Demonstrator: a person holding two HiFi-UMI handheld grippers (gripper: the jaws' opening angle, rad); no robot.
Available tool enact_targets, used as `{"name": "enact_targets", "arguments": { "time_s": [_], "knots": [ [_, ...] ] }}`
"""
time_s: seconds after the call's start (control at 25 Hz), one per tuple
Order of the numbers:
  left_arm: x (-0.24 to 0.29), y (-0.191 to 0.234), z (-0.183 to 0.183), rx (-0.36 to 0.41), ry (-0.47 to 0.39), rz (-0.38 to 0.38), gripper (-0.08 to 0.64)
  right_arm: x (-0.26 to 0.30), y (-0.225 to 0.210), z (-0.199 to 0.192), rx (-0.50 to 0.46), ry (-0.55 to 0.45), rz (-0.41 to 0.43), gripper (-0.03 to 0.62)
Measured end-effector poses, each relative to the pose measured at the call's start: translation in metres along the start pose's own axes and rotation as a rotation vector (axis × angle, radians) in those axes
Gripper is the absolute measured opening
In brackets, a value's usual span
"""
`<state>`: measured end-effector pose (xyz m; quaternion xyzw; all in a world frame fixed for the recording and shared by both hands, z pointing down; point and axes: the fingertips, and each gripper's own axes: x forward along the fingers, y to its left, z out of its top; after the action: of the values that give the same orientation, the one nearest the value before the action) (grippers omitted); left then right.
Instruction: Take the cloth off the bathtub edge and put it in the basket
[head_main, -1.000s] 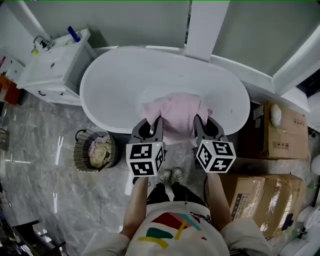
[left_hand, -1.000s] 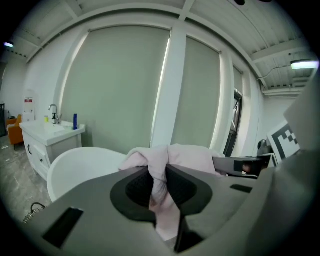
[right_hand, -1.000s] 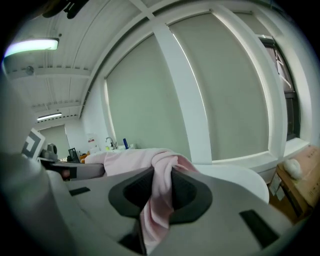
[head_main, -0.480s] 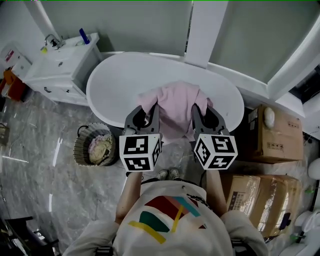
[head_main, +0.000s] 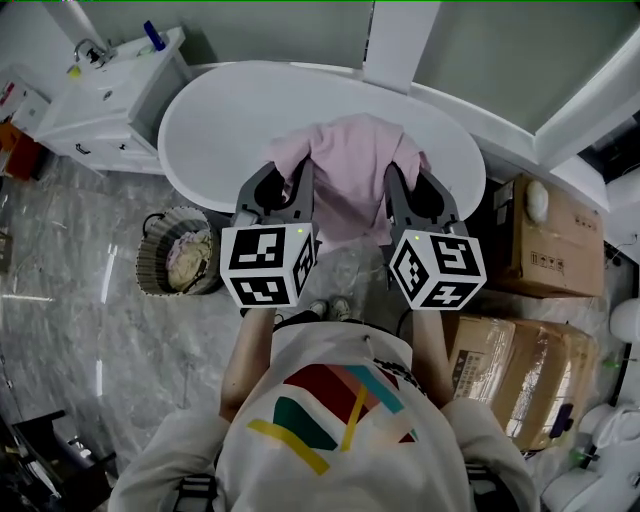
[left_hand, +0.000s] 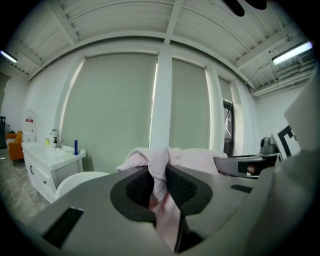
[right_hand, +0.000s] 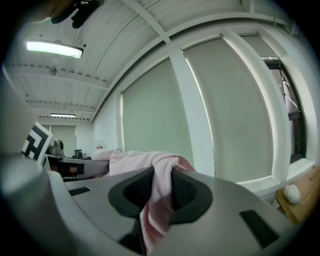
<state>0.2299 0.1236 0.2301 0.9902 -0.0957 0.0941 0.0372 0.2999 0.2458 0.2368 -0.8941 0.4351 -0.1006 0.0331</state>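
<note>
Head view: the cloth (head_main: 352, 175) has lifted off the tub (head_main: 215, 120) rim and now hangs between the left gripper (head_main: 300, 172) and right gripper (head_main: 398, 178) at upper centre. The basket (head_main: 150, 262) sits middle left.

Left gripper view: its fingers (left_hand: 182, 188) pinch a cloth fold at centre.

Right gripper view: its fingers (right_hand: 186, 190) likewise clamp the cloth.

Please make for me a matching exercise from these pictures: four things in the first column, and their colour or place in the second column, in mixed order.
1 cloth
2 basket
3 bathtub
4 cardboard boxes

A brown, at the head view's right side
B pink, hanging in the air
C white, oval
D woven, at the head view's left side

Pairs: 1-B, 2-D, 3-C, 4-A
</note>
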Motion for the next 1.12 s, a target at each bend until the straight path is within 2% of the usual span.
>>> {"name": "enact_targets", "arguments": {
  "time_s": [0.2, 0.48, 0.84, 1.12],
  "knots": [
    [0.002, -0.009, -0.005, -0.005, -0.023, 0.004, 0.08, -0.004, -0.009, -0.002, -0.014, -0.017, 0.013, 0.091],
    [0.006, -0.006, -0.016, -0.028, -0.003, 0.024, 0.08, 0.001, -0.011, -0.01, -0.008, 0.002, 0.049, 0.092],
    [-0.002, 0.031, -0.027, -0.059, -0.01, 0.054, 0.08, 0.02, 0.021, -0.019, -0.024, 0.014, 0.098, 0.092],
    [-0.013, 0.077, -0.018, -0.057, -0.038, 0.059, 0.08, 0.046, 0.061, -0.011, -0.032, -0.006, 0.122, 0.092]
  ]
}}
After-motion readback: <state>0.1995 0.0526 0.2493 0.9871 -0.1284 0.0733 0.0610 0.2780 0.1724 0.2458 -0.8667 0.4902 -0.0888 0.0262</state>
